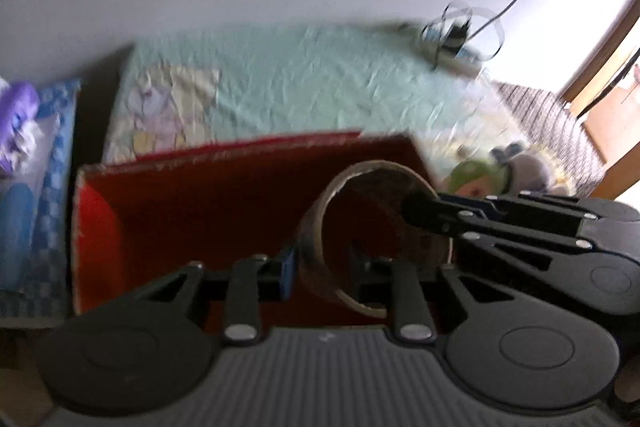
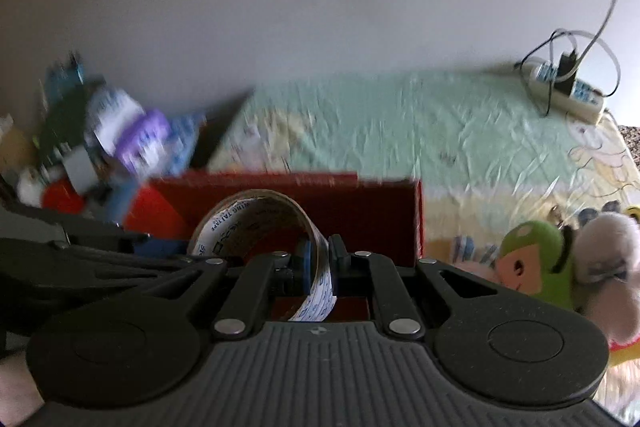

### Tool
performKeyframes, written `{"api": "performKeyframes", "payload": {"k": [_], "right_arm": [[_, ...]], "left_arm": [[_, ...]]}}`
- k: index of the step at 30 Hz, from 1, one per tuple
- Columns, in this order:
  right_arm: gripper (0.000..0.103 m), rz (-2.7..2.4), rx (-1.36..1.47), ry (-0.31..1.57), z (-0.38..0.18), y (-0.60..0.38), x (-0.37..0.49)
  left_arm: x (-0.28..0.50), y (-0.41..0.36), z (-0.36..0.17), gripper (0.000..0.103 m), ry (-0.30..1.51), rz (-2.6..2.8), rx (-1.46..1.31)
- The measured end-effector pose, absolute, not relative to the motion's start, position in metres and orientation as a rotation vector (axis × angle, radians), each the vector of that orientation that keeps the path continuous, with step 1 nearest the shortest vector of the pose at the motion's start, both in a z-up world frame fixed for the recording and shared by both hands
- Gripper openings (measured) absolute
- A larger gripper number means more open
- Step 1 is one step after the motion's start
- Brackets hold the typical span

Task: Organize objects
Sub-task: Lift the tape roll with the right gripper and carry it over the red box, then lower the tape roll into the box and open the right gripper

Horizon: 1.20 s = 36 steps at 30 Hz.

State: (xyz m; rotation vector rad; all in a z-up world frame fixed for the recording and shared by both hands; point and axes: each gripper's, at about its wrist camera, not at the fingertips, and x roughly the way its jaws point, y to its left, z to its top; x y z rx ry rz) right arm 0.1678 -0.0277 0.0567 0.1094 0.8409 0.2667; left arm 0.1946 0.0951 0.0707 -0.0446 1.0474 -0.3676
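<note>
A brown packing-tape roll (image 1: pixel 372 227) hangs over an open red cardboard box (image 1: pixel 96 227) on the bed. In the right wrist view my right gripper (image 2: pixel 320 255) is shut on the wall of the tape roll (image 2: pixel 256 215), one finger inside the ring and one outside. From the right of the left wrist view, the right gripper (image 1: pixel 416 207) reaches onto the roll's rim. My left gripper (image 1: pixel 322 265) is open and straddles the roll's near-left wall, its blue pad (image 1: pixel 288 271) against the outside. The left gripper (image 2: pixel 136 241) shows beside the roll, in front of the red box (image 2: pixel 360 211).
The box sits on a pale green sheet (image 1: pixel 320 79). A green plush (image 2: pixel 532 259) and a grey plush (image 2: pixel 608 259) lie right of the box. A power strip with cables (image 2: pixel 568 91) lies at the far right. Mixed clutter (image 2: pixel 100 139) sits left; a blue pillow (image 1: pixel 40 187).
</note>
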Motion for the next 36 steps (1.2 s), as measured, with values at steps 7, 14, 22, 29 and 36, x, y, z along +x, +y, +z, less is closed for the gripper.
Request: {"api": "performKeyframes", "payload": {"k": [7, 14, 22, 29, 36], "right_arm": [[0.01, 0.23, -0.029, 0.963, 0.012, -0.012, 0.199], [0.008, 0.238, -0.1, 0.996, 0.002, -0.005, 0.213], [0.017, 0.252, -0.069, 0.983, 0.006, -0.007, 0.217], [0.045, 0.218, 0.087, 0.873, 0.036, -0.031, 0.2], [0.031, 0.409, 0.285, 1.085, 0.022, -0.019, 0.194]], "left_arm": [[0.227, 0.092, 0.013, 0.019, 1.171, -0.362, -0.006], [0.243, 0.097, -0.008, 0.02, 1.216, -0.358, -0.022], [0.248, 0.113, -0.007, 0.037, 1.199, -0.326, -0.029], [0.231, 0.136, 0.013, 0.041, 1.059, -0.243, 0.041], [0.231, 0.141, 0.007, 0.039, 1.028, -0.1, 0.13]]}}
